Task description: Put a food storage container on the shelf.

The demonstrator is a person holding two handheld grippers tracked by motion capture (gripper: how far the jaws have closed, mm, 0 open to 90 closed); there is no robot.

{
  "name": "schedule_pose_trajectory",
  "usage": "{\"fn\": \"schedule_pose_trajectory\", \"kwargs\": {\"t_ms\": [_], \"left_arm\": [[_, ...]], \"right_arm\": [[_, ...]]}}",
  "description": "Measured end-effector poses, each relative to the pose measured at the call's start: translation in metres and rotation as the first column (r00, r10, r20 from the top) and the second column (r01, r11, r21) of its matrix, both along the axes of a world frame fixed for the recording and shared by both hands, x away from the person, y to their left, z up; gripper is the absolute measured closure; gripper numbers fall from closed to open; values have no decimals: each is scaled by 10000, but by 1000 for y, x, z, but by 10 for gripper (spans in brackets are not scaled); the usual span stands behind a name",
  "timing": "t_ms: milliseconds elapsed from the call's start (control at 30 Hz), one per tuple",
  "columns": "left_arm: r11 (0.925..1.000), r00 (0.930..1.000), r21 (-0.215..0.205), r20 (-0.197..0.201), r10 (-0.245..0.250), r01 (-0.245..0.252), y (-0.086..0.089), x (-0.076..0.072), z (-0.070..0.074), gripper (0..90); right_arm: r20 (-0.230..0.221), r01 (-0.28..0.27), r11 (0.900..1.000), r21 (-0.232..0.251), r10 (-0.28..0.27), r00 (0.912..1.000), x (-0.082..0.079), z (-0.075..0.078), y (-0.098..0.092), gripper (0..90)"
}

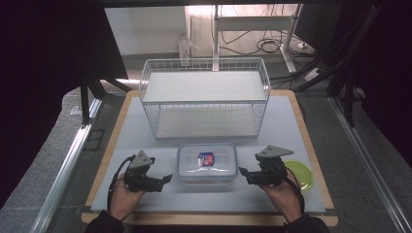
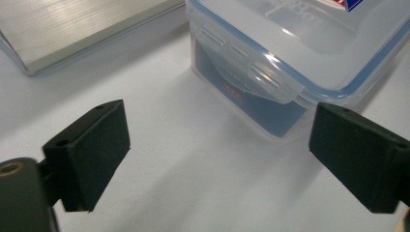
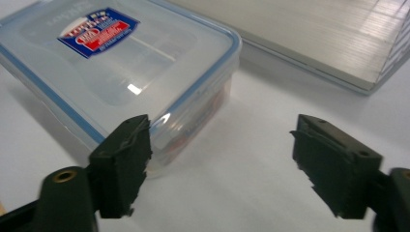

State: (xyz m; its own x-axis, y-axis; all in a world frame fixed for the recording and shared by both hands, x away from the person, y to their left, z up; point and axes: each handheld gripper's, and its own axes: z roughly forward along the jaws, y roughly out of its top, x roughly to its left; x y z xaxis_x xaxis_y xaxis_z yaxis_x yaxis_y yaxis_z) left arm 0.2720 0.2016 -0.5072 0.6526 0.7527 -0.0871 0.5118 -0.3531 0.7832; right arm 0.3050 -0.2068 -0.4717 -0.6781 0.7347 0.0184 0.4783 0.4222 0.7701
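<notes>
Pale grey matting covers the table [image 1: 145,141], which has a wooden edge and stands before a dark room strung with cables. At the far side of the mat sits a white wire basket [image 1: 204,97] with two flat shelves. Just in front of it, in the middle of the mat, lies a clear plastic food container [image 1: 207,163] with a blue-sealed snap lid and a red and blue label on top; the lid is on and its side clip is folded down. The left gripper [image 1: 167,178] rests low on the mat to the container's left, held in the person's left hand [image 1: 125,198], its jaws standing wide apart with bare mat between them and the container's clipped end just ahead, not touched. The right gripper [image 1: 241,171] sits to the container's right in the person's right hand [image 1: 284,193], its jaws also spread open and holding nothing; in the right gripper view one jaw stands close against the container's corner, though contact cannot be told. A yellow-green plate [image 1: 301,174] lies on the mat beside the right gripper.
</notes>
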Motion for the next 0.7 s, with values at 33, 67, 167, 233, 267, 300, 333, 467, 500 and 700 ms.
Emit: {"fn": "schedule_pose_trajectory", "kwargs": {"t_ms": [33,67,167,233,267,300,333,467,500,700], "left_arm": [[10000,10000,-21,59,-40,40,0,0,1,41],[10000,9999,23,132,-65,65,-1,2,3,41],[9996,9997,-91,-65,-252,252,-5,7,9,40],[9988,9991,-268,-121,-417,413,-8,12,12,41],[9982,9984,-287,-174,-534,529,-11,16,13,41],[9979,9980,-266,-212,-599,593,-13,19,12,41],[9978,9978,-249,-239,-618,612,-15,22,12,39],[9943,9932,-539,-669,-950,915,-26,33,7,30],[9939,9917,-509,-788,-1020,982,-29,36,6,29],[9849,9789,-1106,-1406,-1481,1331,-37,53,3,11]], "right_arm": [[5,-68,10000,57,68,10000,0,1,1,174],[51,-167,9998,113,167,9998,0,1,1,161],[-9,-409,9990,168,409,9992,3,2,6,118],[-89,-532,9983,220,534,9985,4,1,9,104],[-203,-605,9978,263,611,9979,5,1,11,98],[-275,-711,9970,292,719,9970,6,0,14,96],[-301,-767,9967,248,775,9965,7,0,17,85],[-482,-1053,9942,217,1062,9932,10,-3,27,46],[-580,-1099,9938,193,1109,9921,11,-4,29,36],[-1660,-1307,9889,713,1409,9760,26,-12,36,28]]}}
